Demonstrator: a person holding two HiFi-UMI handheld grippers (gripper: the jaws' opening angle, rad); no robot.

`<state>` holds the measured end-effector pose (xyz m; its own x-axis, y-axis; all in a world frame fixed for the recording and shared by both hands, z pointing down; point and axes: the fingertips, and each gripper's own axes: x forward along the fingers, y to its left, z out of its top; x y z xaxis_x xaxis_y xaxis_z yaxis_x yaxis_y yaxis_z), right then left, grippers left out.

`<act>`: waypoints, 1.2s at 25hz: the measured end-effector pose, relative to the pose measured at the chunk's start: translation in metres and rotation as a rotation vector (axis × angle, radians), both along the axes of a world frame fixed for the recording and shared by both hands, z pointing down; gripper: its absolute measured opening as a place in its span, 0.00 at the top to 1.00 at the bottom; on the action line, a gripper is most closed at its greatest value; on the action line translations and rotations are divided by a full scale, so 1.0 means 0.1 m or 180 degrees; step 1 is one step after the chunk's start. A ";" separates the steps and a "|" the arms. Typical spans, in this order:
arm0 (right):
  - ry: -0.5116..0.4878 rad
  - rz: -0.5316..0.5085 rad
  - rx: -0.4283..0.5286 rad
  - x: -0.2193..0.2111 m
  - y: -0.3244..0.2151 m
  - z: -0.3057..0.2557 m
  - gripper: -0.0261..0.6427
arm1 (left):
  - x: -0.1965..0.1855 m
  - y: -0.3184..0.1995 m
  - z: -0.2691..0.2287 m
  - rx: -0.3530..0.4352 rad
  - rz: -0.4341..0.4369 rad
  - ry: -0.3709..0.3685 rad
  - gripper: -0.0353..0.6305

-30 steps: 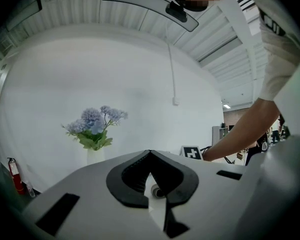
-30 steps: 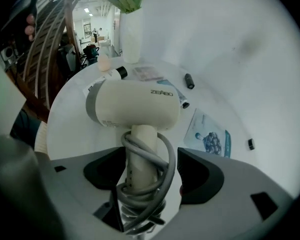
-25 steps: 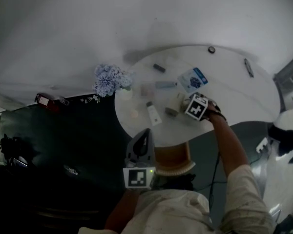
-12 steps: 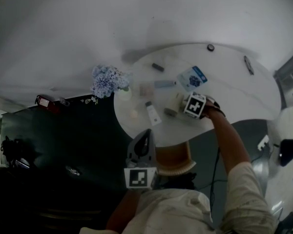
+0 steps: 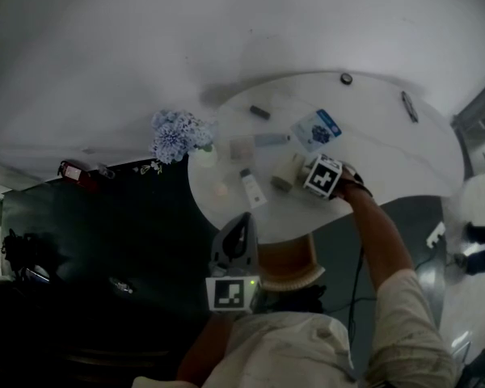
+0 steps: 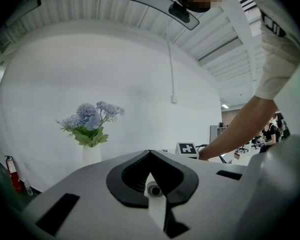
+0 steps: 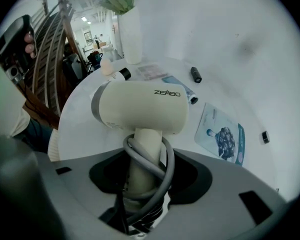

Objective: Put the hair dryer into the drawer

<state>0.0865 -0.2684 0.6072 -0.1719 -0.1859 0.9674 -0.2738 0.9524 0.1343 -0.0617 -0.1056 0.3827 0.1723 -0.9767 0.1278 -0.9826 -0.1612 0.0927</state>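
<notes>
1. My right gripper [image 7: 144, 176] points steeply down over the white round tabletop [image 5: 388, 152], near its front edge. My arm reaches out to it from the lower right of the head view [image 5: 317, 175].
2. Its jaws have just been closing and are now clamped on the handle of the cream plastic hair dryer [image 7: 140, 109]. The handle stands upright in the gap between them.
3. A grey cord [image 7: 166, 164] is looped round that handle and sits inside the grip with it.
4. The dryer's barrel lies crosswise just beyond the jaw tips, with its grey-ringed end to the left in the right gripper view. Dark lettering shows on its side.
5. In the head view the dryer [image 5: 289, 170] shows just left of the marker cube, among small bottles and tubes. I cannot tell whether it rests on the tabletop or hangs just clear of it.
6. A blue-and-white flat packet [image 7: 222, 136] lies beside the dryer, on the far side [image 5: 317, 129].
7. My left gripper [image 6: 151, 184] is held level, close to my body and well apart from the dryer [image 5: 239, 225]. Its jaws are together with nothing between them.
8. A white vase of pale blue flowers [image 6: 90, 129] stands at the tabletop's left edge [image 5: 178, 132].
</notes>
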 end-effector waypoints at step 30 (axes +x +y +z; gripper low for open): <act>-0.1900 0.2224 0.0743 -0.24 1.05 -1.14 0.64 | 0.02 -0.04 0.06 0.0003 0.0310 0.0068 0.94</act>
